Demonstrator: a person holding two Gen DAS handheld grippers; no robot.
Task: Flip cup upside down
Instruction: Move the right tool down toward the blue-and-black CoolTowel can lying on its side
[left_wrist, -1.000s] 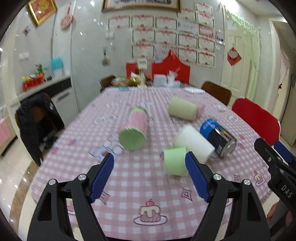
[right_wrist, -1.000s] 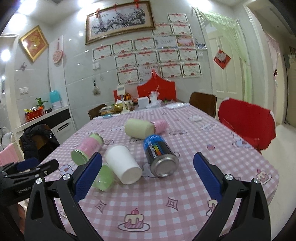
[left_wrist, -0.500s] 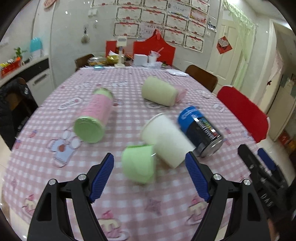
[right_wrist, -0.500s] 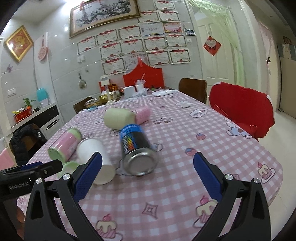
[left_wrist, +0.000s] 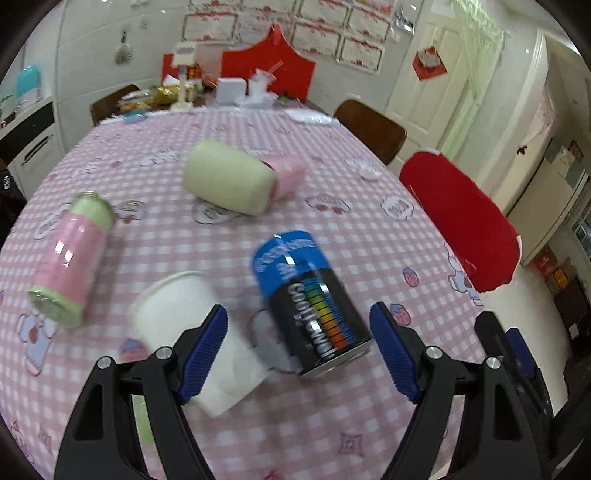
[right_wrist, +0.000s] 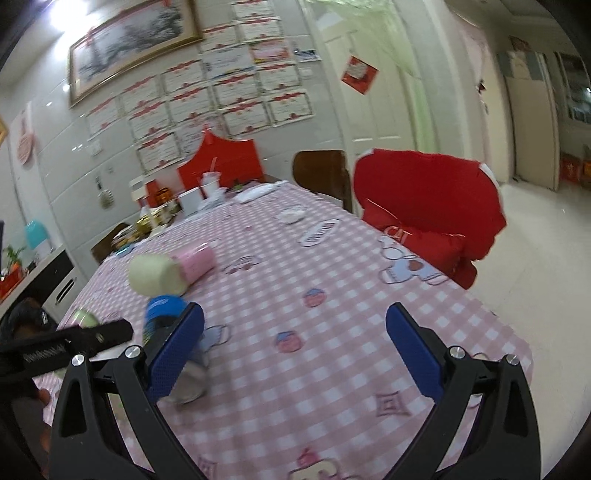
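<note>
— Which surfaces are seen at centre frame?
— A matt paper cup (left_wrist: 192, 332), a glossy printed can (left_wrist: 314, 302) with a metal rim, and a soft checked tablecloth (left_wrist: 369, 229).

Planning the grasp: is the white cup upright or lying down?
Lying down. The white cup rests on its side on the tablecloth, rim pointing away.

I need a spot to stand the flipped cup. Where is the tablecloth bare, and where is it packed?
Bare cloth lies right of the blue-black can, toward the red chair, as the right wrist view confirms. Another open patch sits between the pink-green tin and the cream cup. It is crowded where the white cup lies beside the can.
</note>
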